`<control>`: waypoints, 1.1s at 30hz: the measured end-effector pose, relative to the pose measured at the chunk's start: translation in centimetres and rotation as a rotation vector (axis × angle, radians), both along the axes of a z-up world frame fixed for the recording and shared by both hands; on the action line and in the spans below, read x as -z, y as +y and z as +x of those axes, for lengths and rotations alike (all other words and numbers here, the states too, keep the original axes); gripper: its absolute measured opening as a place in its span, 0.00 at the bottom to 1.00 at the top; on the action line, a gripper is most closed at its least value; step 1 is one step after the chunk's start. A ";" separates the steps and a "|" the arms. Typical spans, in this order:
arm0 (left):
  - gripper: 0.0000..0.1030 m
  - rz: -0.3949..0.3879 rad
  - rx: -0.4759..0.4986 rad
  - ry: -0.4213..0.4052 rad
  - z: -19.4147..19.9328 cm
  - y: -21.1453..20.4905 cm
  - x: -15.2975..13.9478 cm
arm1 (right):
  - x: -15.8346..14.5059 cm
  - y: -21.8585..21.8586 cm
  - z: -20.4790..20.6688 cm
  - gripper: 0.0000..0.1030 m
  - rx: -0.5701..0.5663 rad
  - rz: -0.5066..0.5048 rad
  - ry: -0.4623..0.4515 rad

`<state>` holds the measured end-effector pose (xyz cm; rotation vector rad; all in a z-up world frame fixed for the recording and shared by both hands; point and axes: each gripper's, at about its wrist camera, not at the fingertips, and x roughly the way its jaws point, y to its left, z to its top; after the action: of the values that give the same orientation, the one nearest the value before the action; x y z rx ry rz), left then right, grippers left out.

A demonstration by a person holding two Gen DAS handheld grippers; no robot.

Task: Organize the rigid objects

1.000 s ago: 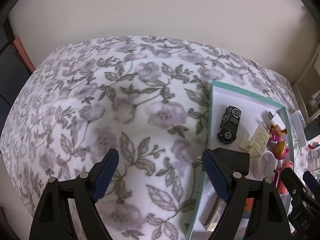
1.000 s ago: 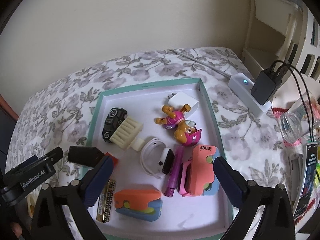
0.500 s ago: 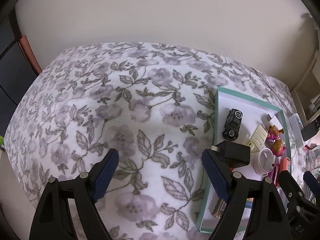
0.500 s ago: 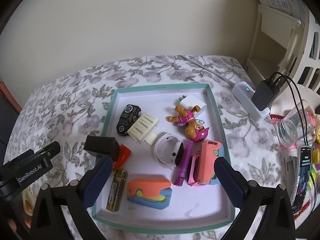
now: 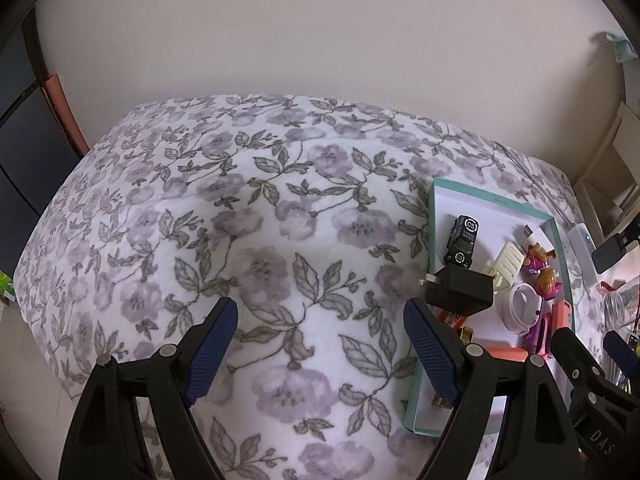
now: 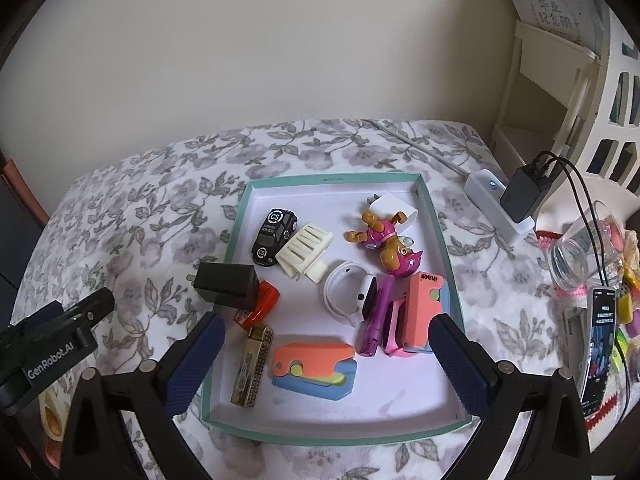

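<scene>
Both claws have drawn back and up since the earlier frames, so the shallow white tray with the teal rim (image 6: 438, 216) now shows almost whole in the right wrist view, where before its lower edge was cut off.

That tray sits on the floral purple-and-grey cloth covering the table (image 5: 260, 240), and nearly all the rigid objects are already gathered inside it: a black toy car (image 6: 275, 232) and a cream ribbed plastic piece (image 6: 305, 250) at upper left, a pink-and-orange toy figure (image 6: 386, 242) at upper right, a white round watch-like band (image 6: 346, 294) in the middle, and an orange-and-blue plastic block (image 6: 314, 364) along the bottom. A black square plug adapter (image 6: 228, 286) lies across the tray's left rim, partly over the cloth, propped on a small red object (image 6: 260, 306). It looks to me like the piece least settled.

The left claw (image 5: 316, 352) stands wide open over bare cloth, nothing between its blue pads. The right claw (image 6: 326, 354) is likewise spread wide and empty above the tray's lower part. Held back like this, they probably give a clear overview before the next pick.
</scene>
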<state>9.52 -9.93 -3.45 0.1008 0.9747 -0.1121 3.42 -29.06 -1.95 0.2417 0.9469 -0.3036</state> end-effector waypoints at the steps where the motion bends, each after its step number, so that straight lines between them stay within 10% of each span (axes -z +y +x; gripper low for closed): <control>1: 0.83 0.000 0.000 -0.003 -0.1 0.1 -0.1 | -0.1 0.0 -0.1 1.00 0.002 0.001 0.000; 33: 0.83 0.010 -0.005 -0.032 -1.8 1.0 -1.3 | -1.5 0.8 -1.2 1.00 0.005 -0.023 0.016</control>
<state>7.75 -8.88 -2.12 0.1085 0.9439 -0.1008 2.18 -28.28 -0.40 0.2205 0.9581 -0.3215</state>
